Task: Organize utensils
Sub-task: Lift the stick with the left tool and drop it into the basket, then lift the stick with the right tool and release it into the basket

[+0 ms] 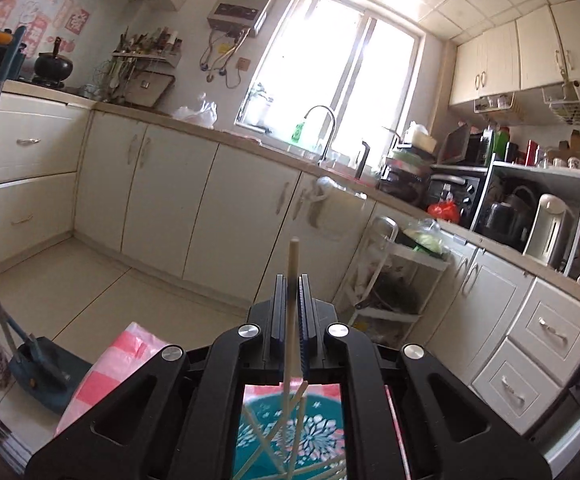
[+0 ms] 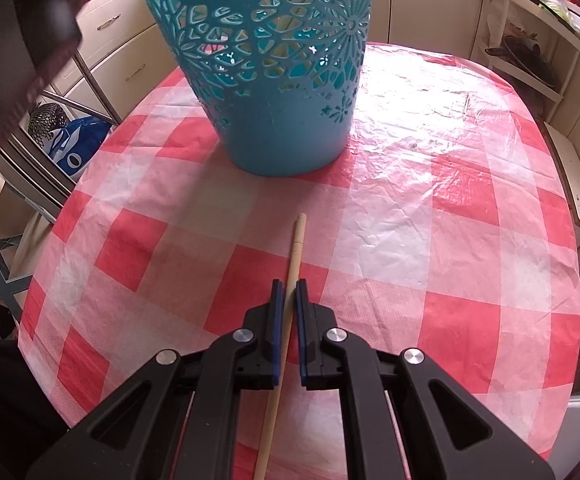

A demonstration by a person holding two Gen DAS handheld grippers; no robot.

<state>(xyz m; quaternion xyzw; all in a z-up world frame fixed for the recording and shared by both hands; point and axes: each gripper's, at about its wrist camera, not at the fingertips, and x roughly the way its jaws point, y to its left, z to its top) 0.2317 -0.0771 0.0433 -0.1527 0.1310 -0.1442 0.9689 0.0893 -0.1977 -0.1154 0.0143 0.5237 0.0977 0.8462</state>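
My left gripper (image 1: 292, 280) is shut on a pale wooden chopstick (image 1: 292, 264) and holds it upright above the teal cut-out basket (image 1: 322, 432), where several chopsticks lie. In the right wrist view the same teal basket (image 2: 285, 120) stands at the far side of a round table with a red and white checked cloth (image 2: 430, 216). My right gripper (image 2: 287, 285) is low over the cloth, its blue pads closed around a second chopstick (image 2: 296, 252) that lies along the table and points toward the basket.
Cream kitchen cabinets, a sink and a window fill the left wrist view. A white rack (image 1: 386, 280) and a broom with dustpan (image 1: 37, 356) stand on the floor. In the right wrist view, my other hand with the left gripper (image 2: 29, 40) is at the top left.
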